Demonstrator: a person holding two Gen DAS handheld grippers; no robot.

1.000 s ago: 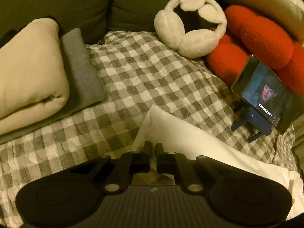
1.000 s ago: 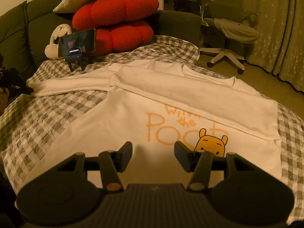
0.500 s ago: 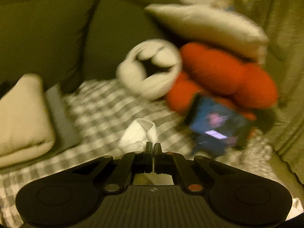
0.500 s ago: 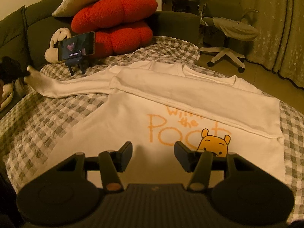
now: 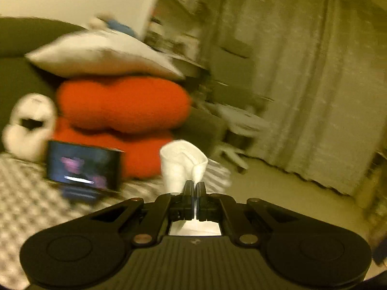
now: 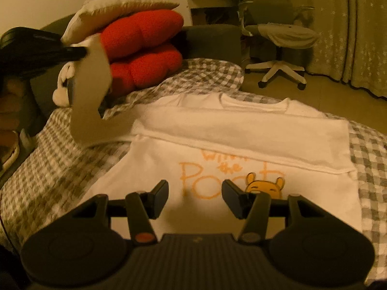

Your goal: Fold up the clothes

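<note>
Fingers: left gripper (image 5: 194, 188) pinched on the cuff (image 5: 182, 163); right gripper (image 6: 194, 193) spread, empty.
Sleeve (image 6: 90, 96): lifted off the bed (image 6: 48, 169), hanging clear.
Shirt (image 6: 241, 159): flat on the bed, far edge folded over.
Room: bare check cloth left of the shirt.

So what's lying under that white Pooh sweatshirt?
The sweatshirt lies on a grey-and-white checked blanket, which shows all round it. Anything beneath its middle is covered. The left gripper lifts one sleeve.
</note>
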